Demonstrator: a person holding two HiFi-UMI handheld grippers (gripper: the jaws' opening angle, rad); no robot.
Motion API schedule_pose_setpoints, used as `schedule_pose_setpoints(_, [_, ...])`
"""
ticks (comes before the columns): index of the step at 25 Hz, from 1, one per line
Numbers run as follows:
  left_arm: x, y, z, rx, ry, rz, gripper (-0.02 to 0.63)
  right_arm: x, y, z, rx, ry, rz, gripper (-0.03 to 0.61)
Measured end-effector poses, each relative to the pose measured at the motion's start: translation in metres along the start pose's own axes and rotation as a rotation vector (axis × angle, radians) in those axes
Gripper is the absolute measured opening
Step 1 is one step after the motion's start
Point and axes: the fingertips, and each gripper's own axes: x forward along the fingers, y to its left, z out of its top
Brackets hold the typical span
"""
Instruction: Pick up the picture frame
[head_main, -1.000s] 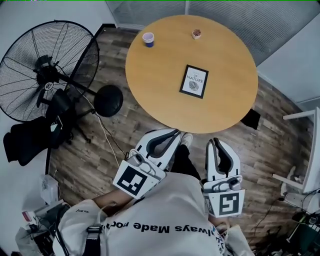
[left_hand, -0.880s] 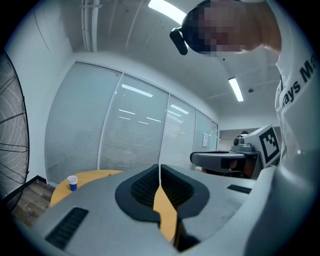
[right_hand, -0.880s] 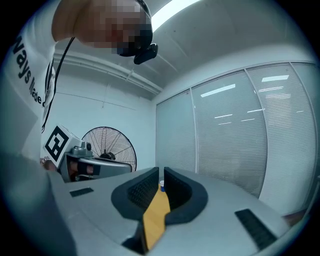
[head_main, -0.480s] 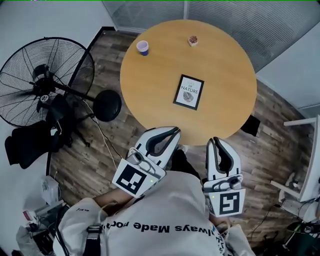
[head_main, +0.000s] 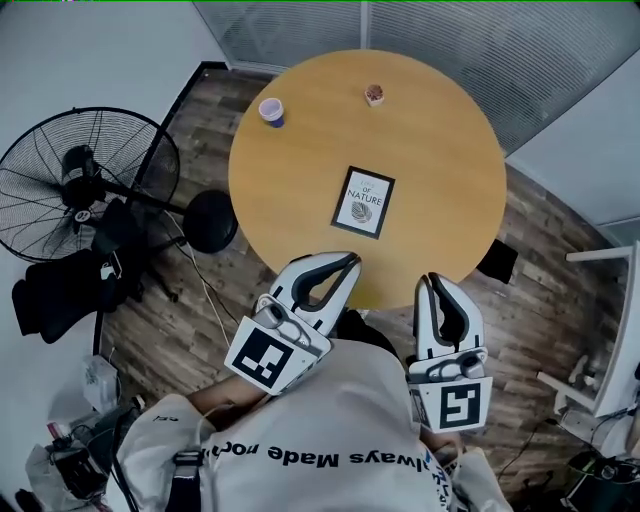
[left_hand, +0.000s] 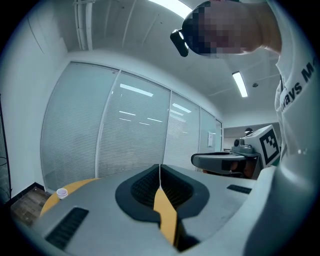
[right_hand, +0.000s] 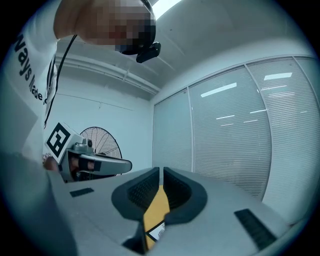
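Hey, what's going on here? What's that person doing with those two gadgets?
A person stands at a round table with a left gripper and a right gripper, one in each hand, at the table's near edge. The jaws of both are together and hold nothing. The picture frame they mean to pick up lies flat on the table ahead of them, untouched. A cup stands at the far side.

Small brown item (head_main: 374, 94) too tiny to identify, table (head_main: 450, 200) edge behind left gripper (head_main: 347, 263)
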Motion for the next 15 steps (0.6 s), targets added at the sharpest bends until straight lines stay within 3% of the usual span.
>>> schedule_pose_setpoints(15, [0.051, 0.02, 0.002, -0.009, 0.003, -0.007, 0.031, 0.032, -0.041, -0.002, -0.009, 0.013, -0.006, 0.048])
